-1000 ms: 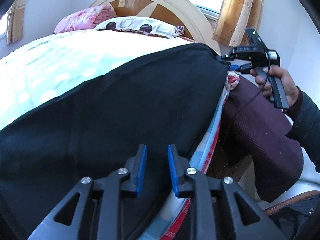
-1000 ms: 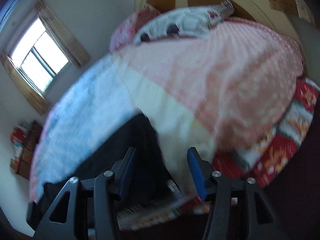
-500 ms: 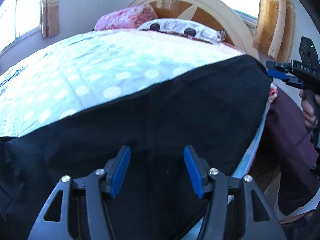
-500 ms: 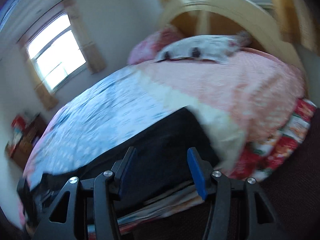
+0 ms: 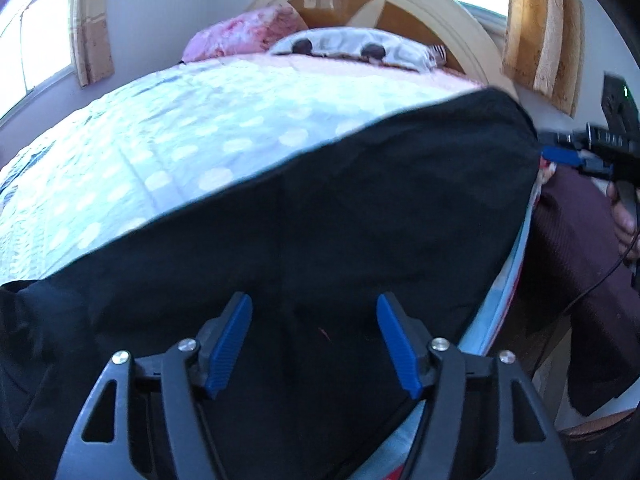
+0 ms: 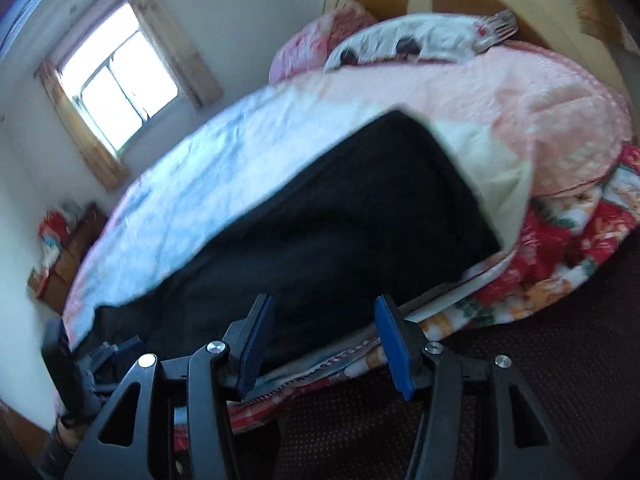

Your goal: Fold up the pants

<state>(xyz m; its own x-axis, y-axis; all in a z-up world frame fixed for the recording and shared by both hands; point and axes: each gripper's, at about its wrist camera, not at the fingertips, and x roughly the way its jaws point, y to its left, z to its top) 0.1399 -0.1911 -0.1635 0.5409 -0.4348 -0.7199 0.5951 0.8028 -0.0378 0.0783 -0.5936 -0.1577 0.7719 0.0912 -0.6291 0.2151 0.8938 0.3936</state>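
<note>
Bed (image 5: 168,152) with dotted quilt, pillows (image 5: 352,46) at headboard. Black pants (image 5: 320,232) spread flat along near bed edge (long axis parallel to edge). Left gripper (image 5: 314,344) above pants, fingers apart, empty. Right gripper (image 6: 324,344) at bed edge, fingers apart, empty.

No readable text, labels or numbers.

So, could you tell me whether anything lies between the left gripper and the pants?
Nothing visible does. The left gripper hangs open directly over the black pants spread on the bed, with only air between them.
</note>
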